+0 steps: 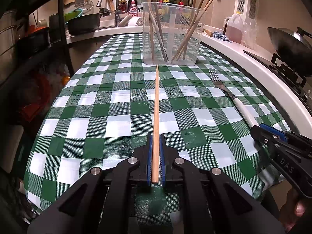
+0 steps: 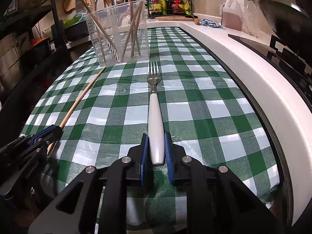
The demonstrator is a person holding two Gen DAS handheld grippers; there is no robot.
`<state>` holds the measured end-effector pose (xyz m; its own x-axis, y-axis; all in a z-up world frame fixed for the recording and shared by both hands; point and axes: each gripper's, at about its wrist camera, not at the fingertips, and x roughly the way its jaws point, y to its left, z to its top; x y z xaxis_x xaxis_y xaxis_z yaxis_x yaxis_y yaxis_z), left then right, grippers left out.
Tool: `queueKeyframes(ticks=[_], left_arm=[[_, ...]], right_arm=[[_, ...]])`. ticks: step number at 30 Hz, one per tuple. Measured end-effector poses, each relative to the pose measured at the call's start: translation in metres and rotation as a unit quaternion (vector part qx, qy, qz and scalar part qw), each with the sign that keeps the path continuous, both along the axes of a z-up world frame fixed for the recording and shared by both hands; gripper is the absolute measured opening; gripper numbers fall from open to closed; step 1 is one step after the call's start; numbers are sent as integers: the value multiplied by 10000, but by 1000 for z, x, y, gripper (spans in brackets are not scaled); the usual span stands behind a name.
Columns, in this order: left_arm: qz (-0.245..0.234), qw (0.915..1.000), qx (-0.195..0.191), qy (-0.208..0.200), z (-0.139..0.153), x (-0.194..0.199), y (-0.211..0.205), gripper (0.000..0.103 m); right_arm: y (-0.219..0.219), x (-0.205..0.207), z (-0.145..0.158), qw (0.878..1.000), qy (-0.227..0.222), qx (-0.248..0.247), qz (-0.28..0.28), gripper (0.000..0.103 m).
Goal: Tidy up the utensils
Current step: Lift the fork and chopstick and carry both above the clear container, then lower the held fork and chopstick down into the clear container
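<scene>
Left gripper [image 1: 155, 136]: pinching 1 chopstick [image 1: 156, 105], long axis straight ahead toward clear container [image 1: 171, 37]. Right gripper [image 2: 155, 136]: clamped on fork [image 2: 155, 105] handle, tines ahead, container ahead-left. Left hand lines up more directly.

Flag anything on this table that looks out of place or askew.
Nothing spilled or damaged. Only a chopstick and a fork lie outside the clear cup holding the others, each clamped in a gripper.
</scene>
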<state>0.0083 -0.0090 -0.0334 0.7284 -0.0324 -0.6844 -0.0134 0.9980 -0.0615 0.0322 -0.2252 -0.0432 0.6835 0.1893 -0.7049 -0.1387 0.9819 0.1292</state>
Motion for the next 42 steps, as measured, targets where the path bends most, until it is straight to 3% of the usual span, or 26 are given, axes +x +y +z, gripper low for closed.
queueKeyframes(ticks=[4,8,19,29,42], left_arm=[[-20,10000,-80,33,0,0,1,7],[-50,9999,-70,-145,12,-5,1,7],[-138,9941,59,-1070,69,-29,3,6],[-324,9877,-110,-1526,134,-17,20,6],[-726,9869,-590,-1311,212,47,43,6]], right_arm=[[-3,-2,5,10000,16,68,-47,17],[-4,-12,23,9997,-244,-47,-24,17],[-13,-36,86,9927,-1118,-451,79,17],[-17,-23,129,9918,-1214,-218,347,17],[-12,33,187,9914,-998,397,751,17]])
